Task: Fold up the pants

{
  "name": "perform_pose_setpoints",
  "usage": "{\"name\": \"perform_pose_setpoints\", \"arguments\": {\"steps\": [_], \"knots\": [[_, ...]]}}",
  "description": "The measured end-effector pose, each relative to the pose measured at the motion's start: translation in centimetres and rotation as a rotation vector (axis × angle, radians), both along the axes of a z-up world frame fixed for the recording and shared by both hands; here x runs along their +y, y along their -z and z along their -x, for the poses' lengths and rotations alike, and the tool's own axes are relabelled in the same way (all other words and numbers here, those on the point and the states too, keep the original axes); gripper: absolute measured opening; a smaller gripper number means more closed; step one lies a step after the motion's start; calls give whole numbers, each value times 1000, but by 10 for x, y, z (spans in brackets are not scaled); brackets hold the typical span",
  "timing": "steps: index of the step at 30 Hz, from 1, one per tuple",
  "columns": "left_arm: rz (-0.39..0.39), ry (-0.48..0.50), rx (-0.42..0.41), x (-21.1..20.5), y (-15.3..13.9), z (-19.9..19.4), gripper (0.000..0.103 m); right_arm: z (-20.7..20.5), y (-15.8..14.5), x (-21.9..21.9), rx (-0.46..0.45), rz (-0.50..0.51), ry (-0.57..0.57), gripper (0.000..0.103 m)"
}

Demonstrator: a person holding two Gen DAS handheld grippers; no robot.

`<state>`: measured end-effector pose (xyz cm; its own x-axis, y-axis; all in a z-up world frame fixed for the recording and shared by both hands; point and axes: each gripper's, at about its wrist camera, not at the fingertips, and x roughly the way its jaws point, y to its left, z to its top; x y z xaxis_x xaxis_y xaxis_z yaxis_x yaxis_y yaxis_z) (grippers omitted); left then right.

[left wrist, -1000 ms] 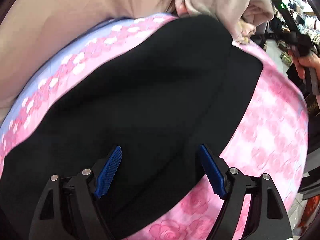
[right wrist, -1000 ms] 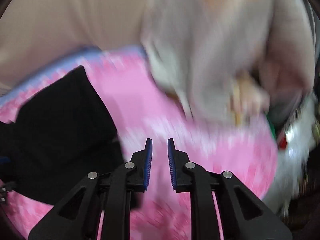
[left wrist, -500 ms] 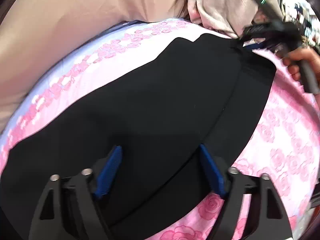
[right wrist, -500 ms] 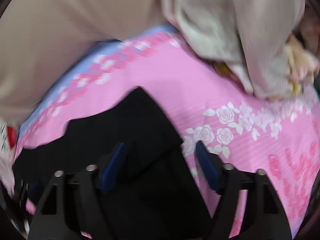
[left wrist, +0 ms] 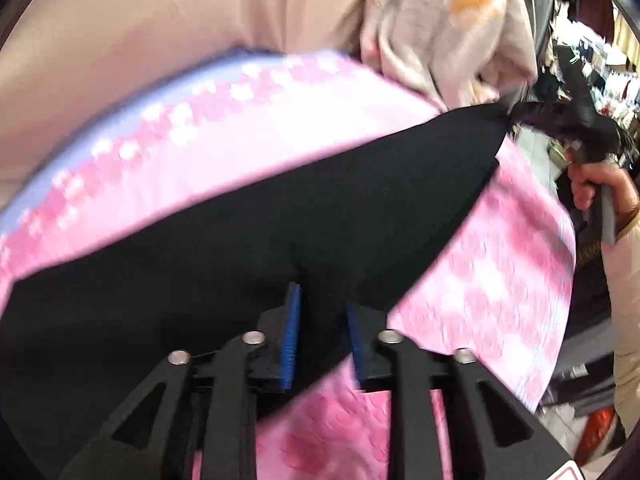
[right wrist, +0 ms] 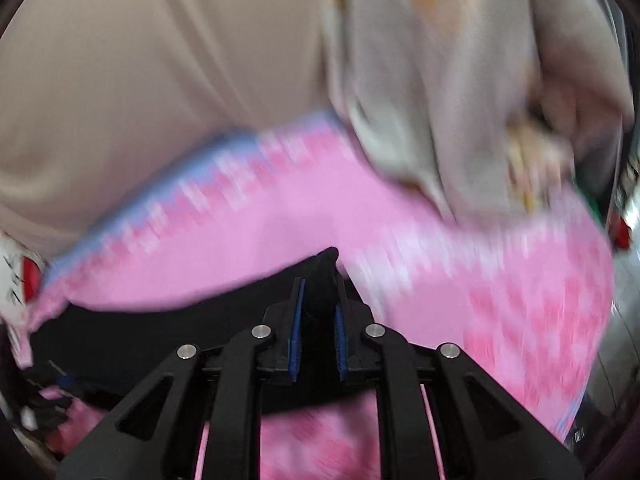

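The black pants (left wrist: pixel 280 232) lie across a pink rose-print sheet (left wrist: pixel 500 264). My left gripper (left wrist: pixel 322 320) is shut on the near edge of the pants, with black cloth bunched between its blue pads (left wrist: pixel 291 332). In the left wrist view my right gripper (left wrist: pixel 520 114) pinches the far corner of the pants at the upper right, a hand on its handle. In the right wrist view the right gripper (right wrist: pixel 319 312) is shut on that corner of the pants (right wrist: pixel 320 276), and the cloth stretches away to the left.
A heap of pale beige and grey laundry (left wrist: pixel 448 28) lies at the far side of the sheet; it also shows in the right wrist view (right wrist: pixel 440 80). A beige padded surface (left wrist: pixel 160 20) rises behind. Store shelves (left wrist: pixel 600 60) stand at the right.
Both grippers were open over the pants half a second ago and have now shut on them. The pants are pulled taut between the two grips, and both views are blurred by motion.
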<state>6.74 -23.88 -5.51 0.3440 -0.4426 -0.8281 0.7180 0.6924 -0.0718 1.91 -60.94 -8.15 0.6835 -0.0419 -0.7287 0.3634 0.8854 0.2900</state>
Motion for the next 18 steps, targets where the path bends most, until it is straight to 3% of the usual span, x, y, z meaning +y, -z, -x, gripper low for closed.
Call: {"name": "perform_pose_setpoints", "arguments": {"steps": [1, 2, 3, 5, 7, 9, 11, 12, 15, 18], "knots": [[-25, 6, 21, -4, 12, 3, 26, 1, 21, -7, 33, -33, 13, 13], [-42, 0, 29, -5, 20, 7, 26, 10, 30, -14, -41, -87, 22, 11], [-33, -15, -10, -4, 18, 13, 26, 14, 30, -17, -55, -115, 26, 11], [-33, 7, -7, -4, 14, 18, 29, 18, 23, -18, -78, -148, 35, 16], [-14, 7, 11, 1, 11, 18, 33, 17, 19, -12, -85, -113, 20, 17], [-20, 5, 42, 5, 17, 17, 33, 13, 29, -12, -30, -69, 25, 13], [-11, -2, 42, 22, 12, 23, 33, 26, 21, -10, -54, -71, 75, 14], [1, -9, 38, 39, 4, 27, 33, 31, 14, -2, -62, -30, 93, 19], [-21, -114, -12, 101, -12, 30, 36, 42, -19, 53, -89, 226, 87, 19], [-103, -287, -60, 169, -14, 17, 38, 33, -39, 125, -124, 330, -75, 19]]}}
